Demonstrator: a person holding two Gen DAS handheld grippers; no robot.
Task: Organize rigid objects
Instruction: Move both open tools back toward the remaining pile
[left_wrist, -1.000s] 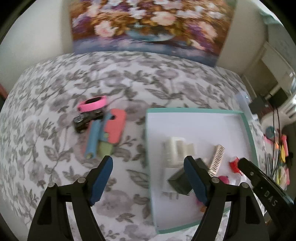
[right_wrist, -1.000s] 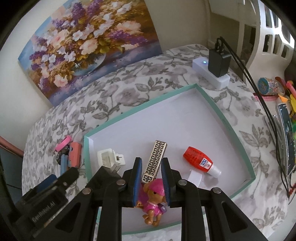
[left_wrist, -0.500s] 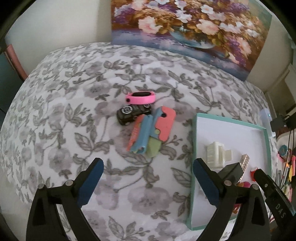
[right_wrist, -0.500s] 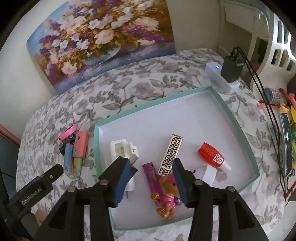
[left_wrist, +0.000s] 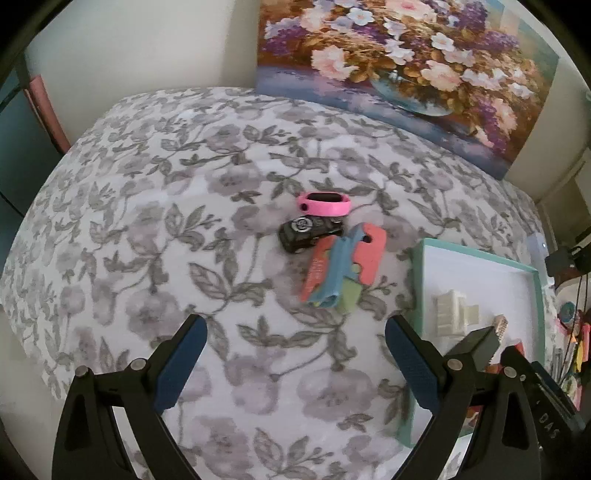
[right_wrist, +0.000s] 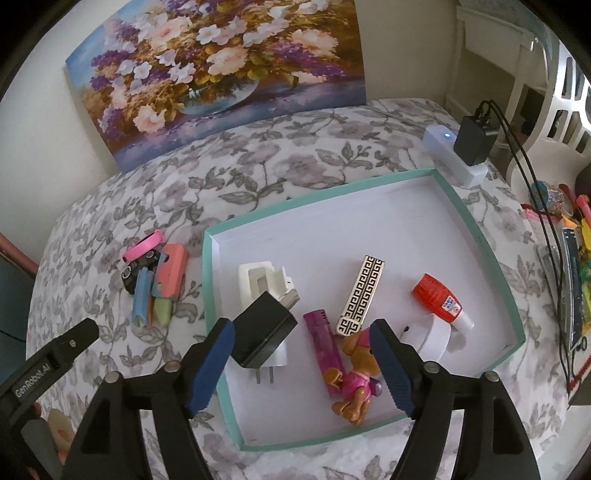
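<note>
Two tools stand wide apart, holding nothing: right tool (right_wrist: 303, 365) has just opened over the toy puppy (right_wrist: 356, 384) in the box (right_wrist: 480, 236); left tool (left_wrist: 295, 365) faces the leftover pile (left_wrist: 332, 258) ahead.

Flowery grey bedspread (right_wrist: 295, 162). Teal-rimmed tray (right_wrist: 476, 236) sitting straight ahead of the right claw, little heap off left: pink band (left_wrist: 324, 204), black toy car (left_wrist: 306, 236), foam pieces (left_wrist: 347, 269).

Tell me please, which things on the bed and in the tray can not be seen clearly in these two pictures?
- Black charger, right wrist view: its near end is hidden behind the right gripper's finger.
- Toy dog, right wrist view: partly covered by the other finger.
- Tray, left wrist view: the near part is hidden by the left gripper.
- Foam pieces, left wrist view: blurred, overlapping; their number is unclear.
</note>
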